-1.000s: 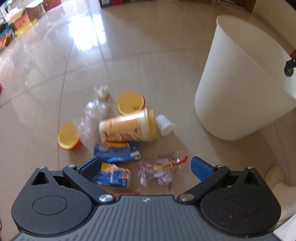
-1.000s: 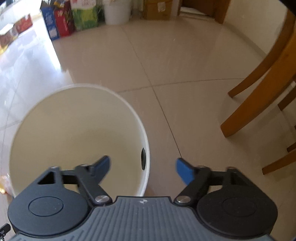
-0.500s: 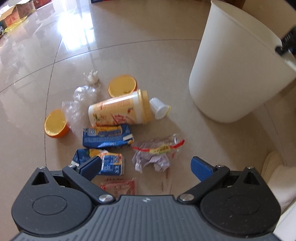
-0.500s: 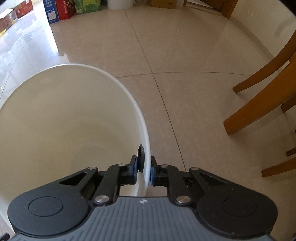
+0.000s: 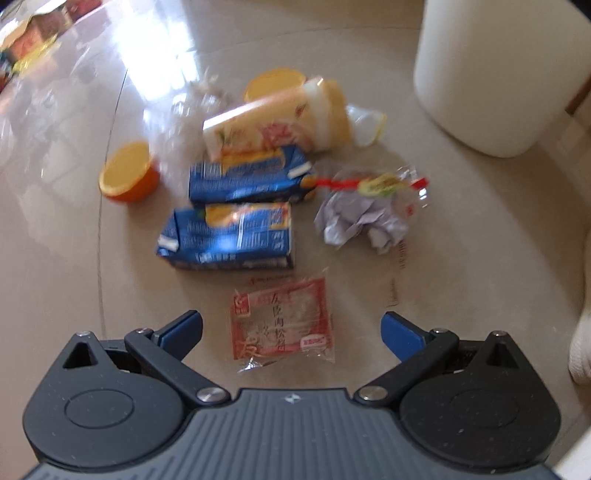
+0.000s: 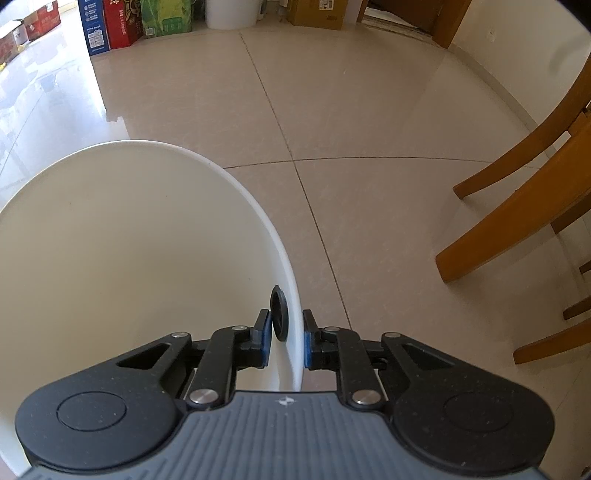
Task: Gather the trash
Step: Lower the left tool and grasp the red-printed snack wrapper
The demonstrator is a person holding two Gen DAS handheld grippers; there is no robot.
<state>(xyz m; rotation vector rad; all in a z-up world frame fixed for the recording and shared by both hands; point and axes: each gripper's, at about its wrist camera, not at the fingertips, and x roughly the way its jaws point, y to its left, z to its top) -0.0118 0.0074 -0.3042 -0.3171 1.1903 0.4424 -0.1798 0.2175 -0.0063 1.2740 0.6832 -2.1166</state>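
My left gripper (image 5: 291, 326) is open and hangs low over the floor, its blue pads on either side of a red snack wrapper (image 5: 282, 325). Beyond the wrapper lie two blue drink cartons (image 5: 231, 236) (image 5: 251, 175), a crumpled paper in a clear bag (image 5: 362, 214), a toppled yellow cup (image 5: 277, 122), a small white cup (image 5: 365, 122), two orange lids (image 5: 127, 173) (image 5: 275, 79) and clear plastic (image 5: 184, 122). The white bin (image 5: 491, 74) stands at the upper right. My right gripper (image 6: 285, 339) is shut on the bin's rim (image 6: 236, 184), next to a black knob (image 6: 279, 314).
Wooden chair legs (image 6: 517, 206) stand to the right of the bin. Coloured boxes (image 6: 110, 22) line the far wall. A white object (image 5: 581, 332) sits at the right edge of the left wrist view. Glossy tile floor lies all around.
My left gripper has dropped towards the trash pile, and the red wrapper has come into view between its fingers. My right gripper closed onto the bin's rim and stays there.
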